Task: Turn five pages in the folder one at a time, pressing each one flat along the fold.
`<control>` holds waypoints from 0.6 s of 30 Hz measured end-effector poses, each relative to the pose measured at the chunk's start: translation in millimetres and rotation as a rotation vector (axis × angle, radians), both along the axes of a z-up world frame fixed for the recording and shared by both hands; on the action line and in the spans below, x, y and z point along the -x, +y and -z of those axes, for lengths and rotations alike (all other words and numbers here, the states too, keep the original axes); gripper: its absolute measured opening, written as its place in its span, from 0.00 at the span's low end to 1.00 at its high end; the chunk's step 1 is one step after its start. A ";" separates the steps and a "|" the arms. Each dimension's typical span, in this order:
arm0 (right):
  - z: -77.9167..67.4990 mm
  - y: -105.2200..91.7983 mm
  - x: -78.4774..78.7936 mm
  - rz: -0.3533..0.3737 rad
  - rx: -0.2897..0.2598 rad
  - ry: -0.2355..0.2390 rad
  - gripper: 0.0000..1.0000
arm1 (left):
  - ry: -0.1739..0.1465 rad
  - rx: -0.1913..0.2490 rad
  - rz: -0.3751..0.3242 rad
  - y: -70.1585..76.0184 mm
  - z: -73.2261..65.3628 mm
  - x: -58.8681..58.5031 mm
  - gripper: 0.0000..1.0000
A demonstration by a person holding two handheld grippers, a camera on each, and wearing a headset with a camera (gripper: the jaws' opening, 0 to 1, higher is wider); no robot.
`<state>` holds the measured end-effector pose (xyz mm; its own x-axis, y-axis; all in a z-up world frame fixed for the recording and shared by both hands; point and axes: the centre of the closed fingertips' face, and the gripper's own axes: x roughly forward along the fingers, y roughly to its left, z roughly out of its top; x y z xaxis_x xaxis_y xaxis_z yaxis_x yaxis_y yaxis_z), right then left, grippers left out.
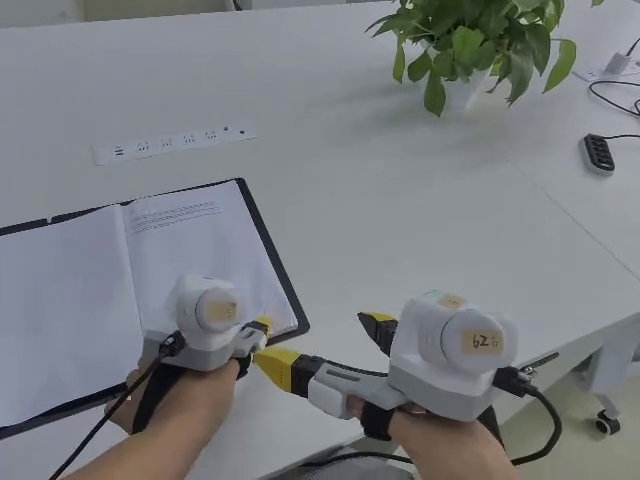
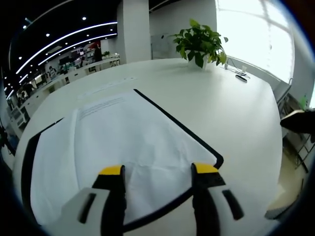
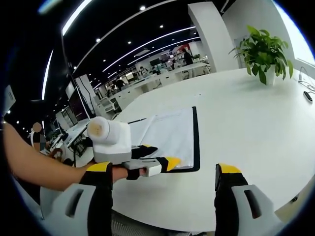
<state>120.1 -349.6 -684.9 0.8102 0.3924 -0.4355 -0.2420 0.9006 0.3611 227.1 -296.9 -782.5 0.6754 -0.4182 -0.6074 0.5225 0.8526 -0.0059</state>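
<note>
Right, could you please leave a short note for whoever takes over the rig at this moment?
Left gripper: open, holding nothing, at the bottom outer corner of the right-hand page.
Right gripper: open, empty, over bare table to the right of the folder.
Folder: lies open and flat near the table's front edge.
Done: the pictures cannot show how many pages are turned.
Left: probably pinch that corner, turn the page, press along the fold; keep count to five.

Items counted, by kind: five kinds, six pieces.
Open folder (image 1: 200,250): 1. Handheld grippers: 2, the left gripper (image 2: 157,169) and the right gripper (image 3: 164,168). Potted plant (image 1: 470,45): 1. White power strip (image 1: 170,142): 1. Black power strip (image 1: 600,152): 1.
</note>
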 end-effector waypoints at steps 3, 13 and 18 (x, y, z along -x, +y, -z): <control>0.8 -1.0 -0.1 0.002 -0.003 0.001 0.85 | -0.004 0.006 -0.003 0.8 0.5 -0.9 0.53; 3.1 -1.3 -0.9 0.005 -0.011 0.008 0.85 | -0.006 0.021 -0.012 1.2 0.4 -1.2 0.51; 4.0 -1.0 -1.1 0.005 -0.012 0.010 0.85 | -0.010 0.023 -0.017 3.2 -0.2 -3.1 0.46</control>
<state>121.3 -350.6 -688.9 0.8077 0.3938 -0.4388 -0.2338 0.8972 0.3747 230.2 -293.6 -782.4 0.6882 -0.4206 -0.5912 0.5082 0.8610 -0.0209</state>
